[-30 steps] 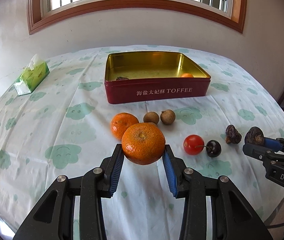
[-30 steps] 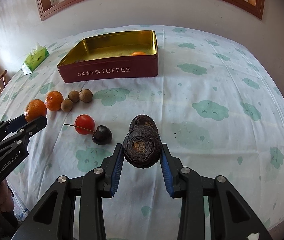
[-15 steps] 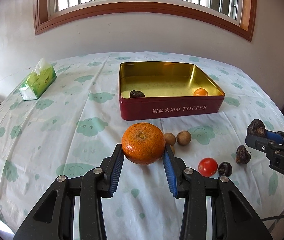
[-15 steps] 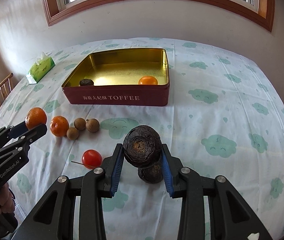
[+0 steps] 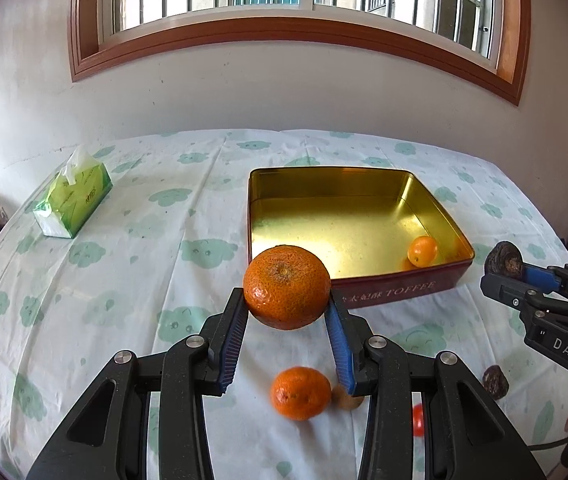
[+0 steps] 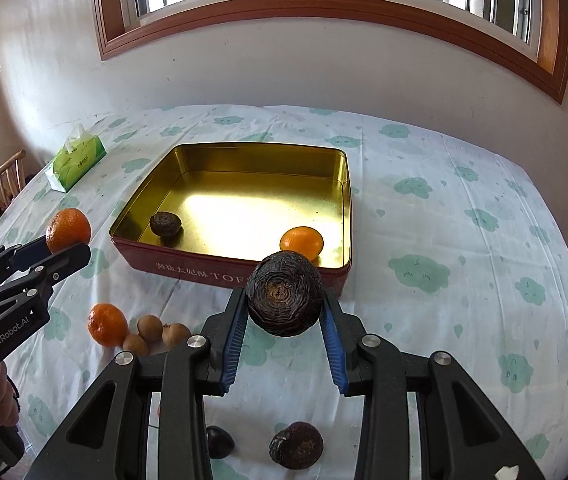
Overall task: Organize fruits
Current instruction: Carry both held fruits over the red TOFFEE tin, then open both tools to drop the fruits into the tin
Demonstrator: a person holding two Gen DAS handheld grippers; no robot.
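Mandarin (image 5: pixel 286 286) and wrinkled dark fruit (image 6: pixel 284 293) held aloft before toffee tin (image 6: pixel 243 270).

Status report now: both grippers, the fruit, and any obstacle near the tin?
Left gripper shut on orange. Right gripper shut on dark wrinkled fruit. Both held before tin. Nothing blocks the tin.

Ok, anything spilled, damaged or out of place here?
Nothing spilled. The dark fruit in the right tool looks shrivelled and wrinkled, like the one already in the tin. Otherwise nothing stands out.
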